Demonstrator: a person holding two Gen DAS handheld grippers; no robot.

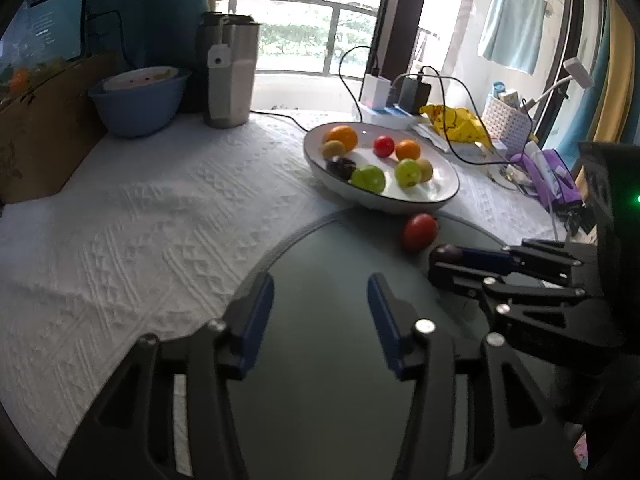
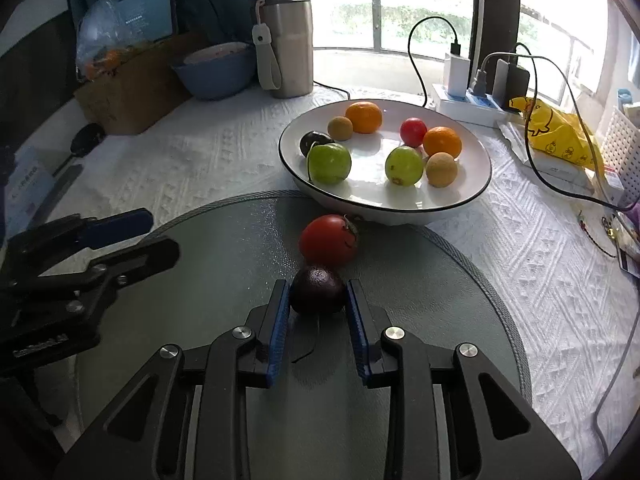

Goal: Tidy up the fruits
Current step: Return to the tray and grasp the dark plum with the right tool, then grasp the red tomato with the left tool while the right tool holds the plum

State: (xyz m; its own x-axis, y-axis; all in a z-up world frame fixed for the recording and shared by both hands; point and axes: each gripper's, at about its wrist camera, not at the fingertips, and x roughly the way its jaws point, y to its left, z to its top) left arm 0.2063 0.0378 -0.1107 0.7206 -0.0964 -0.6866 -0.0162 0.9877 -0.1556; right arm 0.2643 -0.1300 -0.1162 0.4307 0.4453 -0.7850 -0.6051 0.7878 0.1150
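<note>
My right gripper [image 2: 318,294] is shut on a dark purple plum [image 2: 318,289], just above the round grey mat [image 2: 224,248]; it also shows in the left wrist view [image 1: 438,260]. A red tomato [image 2: 329,240] lies on the mat just beyond the plum, against the white plate [image 2: 460,196]. The plate holds two oranges [image 2: 363,117], two green fruits [image 2: 329,163], two brown fruits, a red fruit [image 2: 413,131] and a dark plum [image 2: 314,141]. My left gripper [image 1: 320,312] is open and empty over the mat, left of the right gripper.
A steel tumbler [image 2: 290,48], a blue bowl [image 2: 218,68] and a cardboard box [image 2: 132,84] stand at the back left. A power strip with chargers and cables [image 2: 472,92], a yellow bag [image 2: 556,132] and a white basket [image 2: 624,152] crowd the right.
</note>
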